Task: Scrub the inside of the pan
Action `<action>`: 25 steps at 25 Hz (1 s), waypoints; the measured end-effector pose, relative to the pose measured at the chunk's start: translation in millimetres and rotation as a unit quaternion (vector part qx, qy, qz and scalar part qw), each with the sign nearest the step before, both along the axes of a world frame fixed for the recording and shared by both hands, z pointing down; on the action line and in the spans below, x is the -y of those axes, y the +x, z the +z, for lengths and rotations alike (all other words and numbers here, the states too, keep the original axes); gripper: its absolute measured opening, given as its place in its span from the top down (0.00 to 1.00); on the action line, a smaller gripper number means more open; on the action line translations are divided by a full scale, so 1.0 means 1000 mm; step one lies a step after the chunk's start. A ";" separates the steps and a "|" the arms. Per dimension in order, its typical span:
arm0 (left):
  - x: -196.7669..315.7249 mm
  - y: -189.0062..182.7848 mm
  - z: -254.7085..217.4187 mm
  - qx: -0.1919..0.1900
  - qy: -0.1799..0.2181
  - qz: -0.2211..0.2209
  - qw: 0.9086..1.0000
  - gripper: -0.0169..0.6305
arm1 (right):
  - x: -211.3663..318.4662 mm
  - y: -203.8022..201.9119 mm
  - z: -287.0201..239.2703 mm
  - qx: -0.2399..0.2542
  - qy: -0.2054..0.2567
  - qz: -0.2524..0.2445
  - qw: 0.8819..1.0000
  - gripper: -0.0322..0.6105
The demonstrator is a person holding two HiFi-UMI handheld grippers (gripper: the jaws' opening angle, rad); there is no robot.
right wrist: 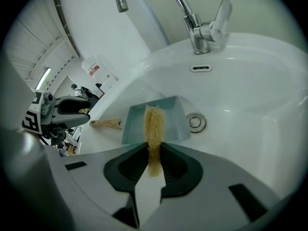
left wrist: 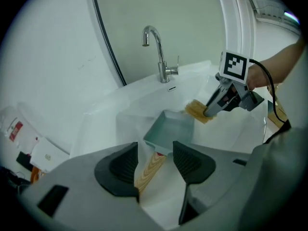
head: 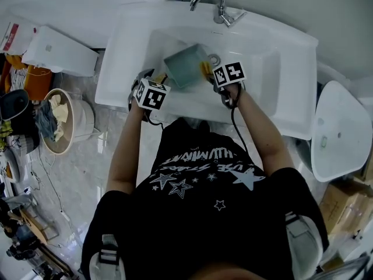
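Pan (right wrist: 175,117) lying in sink (head: 280,69), left gripper (left wrist: 155,158) wide open near handle (left wrist: 150,167), right gripper (right wrist: 154,165) clamping sponge (right wrist: 154,124)

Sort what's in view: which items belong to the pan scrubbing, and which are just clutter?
Job: pan; loofah scrubber clamped in the right gripper; left gripper, open, not gripping the wooden handle; sink; tap.
Lying about: basket of rags; white box; cardboard box.

a bathroom, shown by its white washbasin (head: 291,57) and chrome tap (head: 217,4).
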State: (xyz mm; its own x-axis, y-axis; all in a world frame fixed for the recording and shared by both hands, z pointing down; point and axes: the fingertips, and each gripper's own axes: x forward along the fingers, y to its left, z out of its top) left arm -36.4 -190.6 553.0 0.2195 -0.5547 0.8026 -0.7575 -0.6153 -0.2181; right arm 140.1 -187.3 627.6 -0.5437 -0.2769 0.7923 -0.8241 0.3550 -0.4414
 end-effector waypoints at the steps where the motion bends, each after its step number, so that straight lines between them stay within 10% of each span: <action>1: 0.001 0.003 -0.002 -0.007 0.004 -0.005 1.000 0.62 | 0.000 0.006 0.000 -0.002 0.002 0.003 1.000 0.83; 18: -0.016 0.021 -0.018 -0.097 0.030 0.007 0.995 0.63 | -0.020 0.030 -0.020 -0.022 0.049 0.058 0.997 0.83; 25: -0.028 0.016 -0.034 -0.106 0.077 0.004 0.991 0.86 | -0.033 0.032 -0.048 -0.051 0.090 0.070 0.992 0.84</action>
